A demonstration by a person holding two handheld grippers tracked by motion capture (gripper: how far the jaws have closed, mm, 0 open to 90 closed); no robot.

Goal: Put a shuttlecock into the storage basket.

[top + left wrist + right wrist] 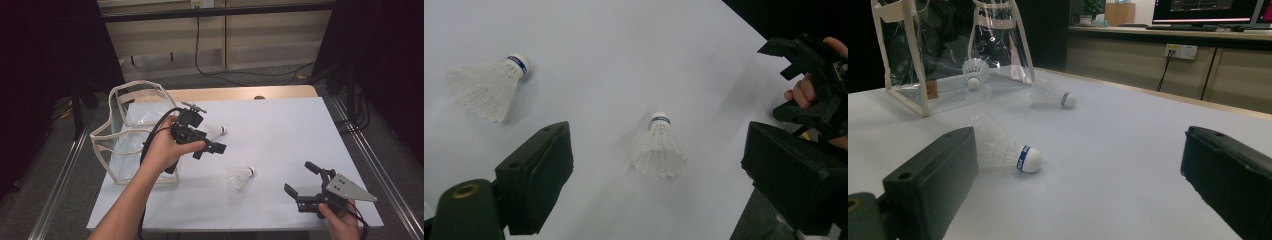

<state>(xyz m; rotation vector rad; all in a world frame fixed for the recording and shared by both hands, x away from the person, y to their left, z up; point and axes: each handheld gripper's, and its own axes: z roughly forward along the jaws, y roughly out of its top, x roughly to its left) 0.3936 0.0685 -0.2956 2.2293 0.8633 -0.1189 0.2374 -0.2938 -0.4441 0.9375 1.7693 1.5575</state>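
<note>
Two white shuttlecocks lie on the white table (280,125): one (242,176) near the middle, one (218,131) farther back. A third shuttlecock (975,73) rests inside the clear bag (125,131) at the left. My left gripper (209,151), held in a hand, hovers beside the bag and is open with nothing in it. In the left gripper view the middle shuttlecock (658,148) lies on the table beyond the wide jaws, apart from both pads. My right gripper (301,179) is open and empty near the front right edge, facing the middle shuttlecock (1010,152).
The clear bag with cream trim (903,60) stands upright at the table's left edge, its mouth open. A wooden strip (225,93) borders the far edge. Dark curtains flank both sides, and a cable (210,67) runs along the floor beyond. Bare table surface lies to the right.
</note>
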